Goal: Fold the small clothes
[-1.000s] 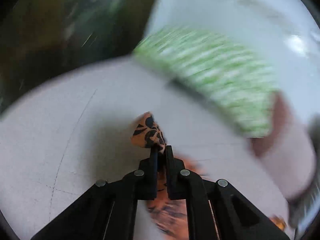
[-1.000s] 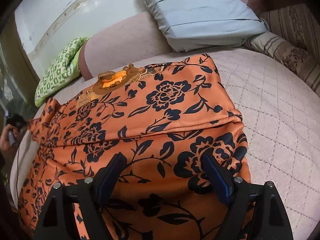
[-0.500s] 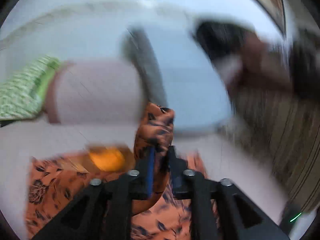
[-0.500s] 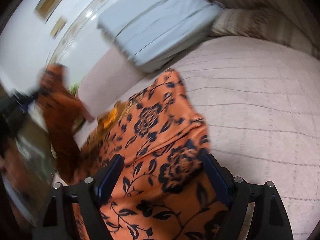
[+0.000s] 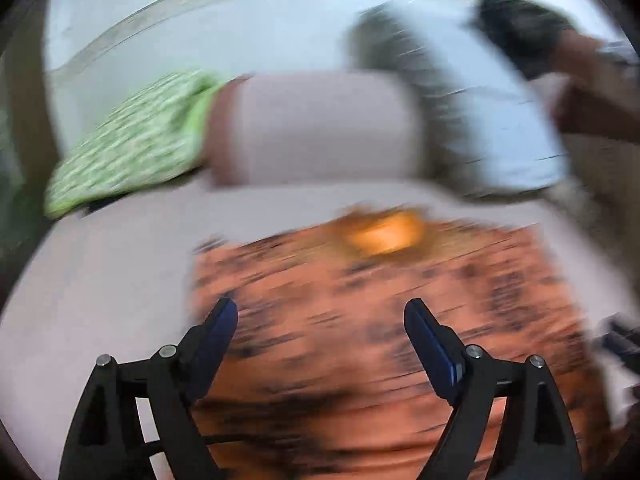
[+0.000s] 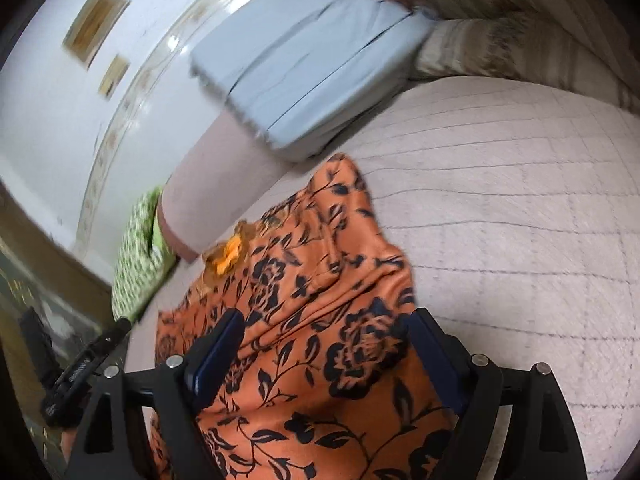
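the right view alone shows the garment [image 6: 304, 344] sharply, lying on the bed [image 6: 520, 240] below the blue pillow [image 6: 304, 68], bare quilt rightward. left gripper [image 5: 320, 316] and right gripper [image 6: 324, 328] both gape wide, holding nothing.

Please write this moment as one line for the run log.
left gripper: open, empty | right gripper: open, over orange floral garment | garment: on quilted bed cover

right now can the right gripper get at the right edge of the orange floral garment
Probably yes. The right gripper is open right over the orange floral garment, whose edge runs beside the right finger on the quilted bed, and nothing covers it.
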A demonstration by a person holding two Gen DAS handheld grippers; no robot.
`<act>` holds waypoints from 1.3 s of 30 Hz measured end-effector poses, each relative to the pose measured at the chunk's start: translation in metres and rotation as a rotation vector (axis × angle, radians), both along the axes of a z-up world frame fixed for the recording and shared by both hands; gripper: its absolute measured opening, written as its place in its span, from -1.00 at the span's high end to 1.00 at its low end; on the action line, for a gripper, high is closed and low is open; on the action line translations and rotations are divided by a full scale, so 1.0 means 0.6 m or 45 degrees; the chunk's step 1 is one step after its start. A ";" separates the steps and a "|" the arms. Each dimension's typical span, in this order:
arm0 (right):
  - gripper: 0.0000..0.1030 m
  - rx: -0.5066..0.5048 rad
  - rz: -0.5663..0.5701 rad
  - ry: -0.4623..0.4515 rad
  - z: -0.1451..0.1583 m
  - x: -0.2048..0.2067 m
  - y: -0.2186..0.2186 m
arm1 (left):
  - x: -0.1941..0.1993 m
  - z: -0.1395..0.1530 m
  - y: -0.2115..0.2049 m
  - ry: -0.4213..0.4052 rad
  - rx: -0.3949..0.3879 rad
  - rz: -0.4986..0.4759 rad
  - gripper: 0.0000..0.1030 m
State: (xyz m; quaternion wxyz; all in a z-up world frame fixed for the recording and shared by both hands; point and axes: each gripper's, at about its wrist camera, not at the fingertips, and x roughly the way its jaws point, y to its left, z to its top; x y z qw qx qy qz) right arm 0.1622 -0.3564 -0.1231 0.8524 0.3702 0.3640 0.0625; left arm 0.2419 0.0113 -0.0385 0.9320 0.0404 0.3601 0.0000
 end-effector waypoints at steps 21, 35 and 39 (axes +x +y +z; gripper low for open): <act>-0.77 -0.580 0.104 0.247 0.022 0.166 0.089 | 0.032 -0.121 0.130 0.182 -0.079 0.267 -0.66; -0.61 -0.284 0.116 0.043 0.040 0.192 0.075 | 0.041 -0.131 0.141 0.212 -0.138 0.290 -0.72; -0.82 -0.376 0.192 0.222 -0.016 0.166 0.080 | 0.025 -0.118 0.132 0.157 -0.080 0.292 -0.71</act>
